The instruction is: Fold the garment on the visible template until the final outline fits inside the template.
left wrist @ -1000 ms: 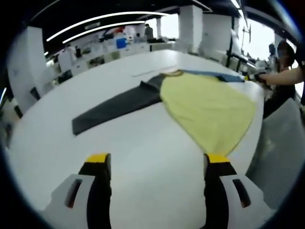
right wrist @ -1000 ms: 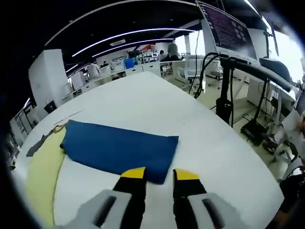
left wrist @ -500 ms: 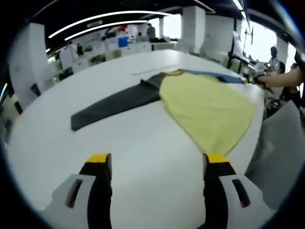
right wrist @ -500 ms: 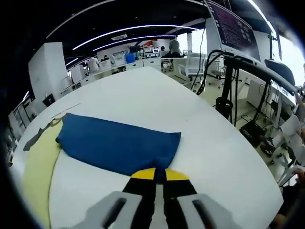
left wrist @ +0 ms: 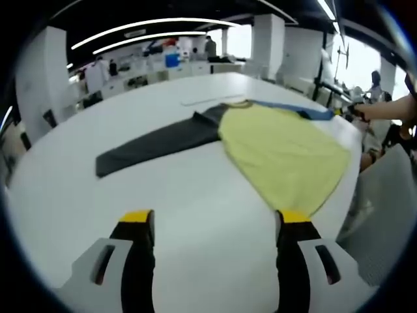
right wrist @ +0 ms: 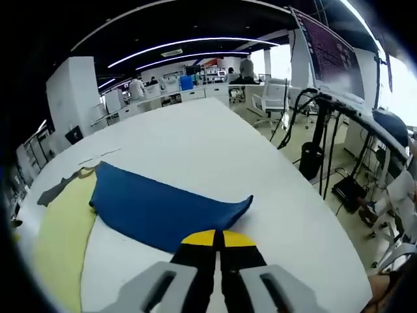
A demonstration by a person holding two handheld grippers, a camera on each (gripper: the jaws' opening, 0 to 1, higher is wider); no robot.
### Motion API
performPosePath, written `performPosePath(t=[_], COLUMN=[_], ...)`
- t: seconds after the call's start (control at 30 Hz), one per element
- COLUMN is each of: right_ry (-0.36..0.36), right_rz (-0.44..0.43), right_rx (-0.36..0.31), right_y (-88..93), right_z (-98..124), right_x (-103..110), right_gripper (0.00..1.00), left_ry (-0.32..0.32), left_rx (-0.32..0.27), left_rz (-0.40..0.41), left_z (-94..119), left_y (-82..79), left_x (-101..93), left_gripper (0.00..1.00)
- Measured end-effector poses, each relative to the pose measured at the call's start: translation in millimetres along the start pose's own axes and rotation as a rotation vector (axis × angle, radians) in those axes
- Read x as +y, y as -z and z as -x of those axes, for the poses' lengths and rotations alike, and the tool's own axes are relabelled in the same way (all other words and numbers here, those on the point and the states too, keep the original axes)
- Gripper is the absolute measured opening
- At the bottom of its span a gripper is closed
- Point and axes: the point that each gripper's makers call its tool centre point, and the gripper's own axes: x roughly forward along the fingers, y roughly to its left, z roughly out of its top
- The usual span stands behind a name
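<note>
The garment lies flat on the white table (left wrist: 78, 189): a yellow body (left wrist: 283, 147), a dark grey sleeve (left wrist: 156, 142) stretched out to the left, and a blue sleeve (left wrist: 306, 111) at the far side. My left gripper (left wrist: 215, 218) hovers open over bare table, its right jaw close to the yellow hem. In the right gripper view the blue sleeve (right wrist: 163, 205) runs out from the yellow body (right wrist: 58, 228), and my right gripper (right wrist: 217, 238) is shut on its cuff edge, which curls up slightly. The grey sleeve (right wrist: 62, 186) peeks out at the far left.
A person's arm (left wrist: 391, 107) reaches in at the table's right edge. A grey chair back (left wrist: 384, 208) stands beside that edge. A monitor stand with cables (right wrist: 326, 130) is off the table's right side. A thin line (left wrist: 208, 99) marks the table beyond the collar.
My right gripper went from open at the blue cuff to shut on it, and the cuff's corner has lifted a little. The left gripper stays open in place.
</note>
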Motion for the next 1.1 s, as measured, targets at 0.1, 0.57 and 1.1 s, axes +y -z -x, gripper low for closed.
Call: performPosePath(t=[0.1,0.57,1.1], right_ry=[-0.038,-0.279,-0.613], right_rz=[0.023,0.25,0.442], right_rx=[-0.034,-0.145,-0.208], right_y=[-27.6,-130.6,-172.9], right_z=[2,-7,4], right_x=[17,154,365], right_gripper=[0.0,0.0,0.0], left_ry=[-0.012,-0.028,-0.023], left_rx=[-0.026,-0.117,-0.18], left_rz=[0.019,0.06,0.103], left_z=[2,11,22], left_y=[-2.3,-13.0,-17.1], left_x=[1.6,0.4,-0.7], left_gripper=[0.72,0.7,0.67])
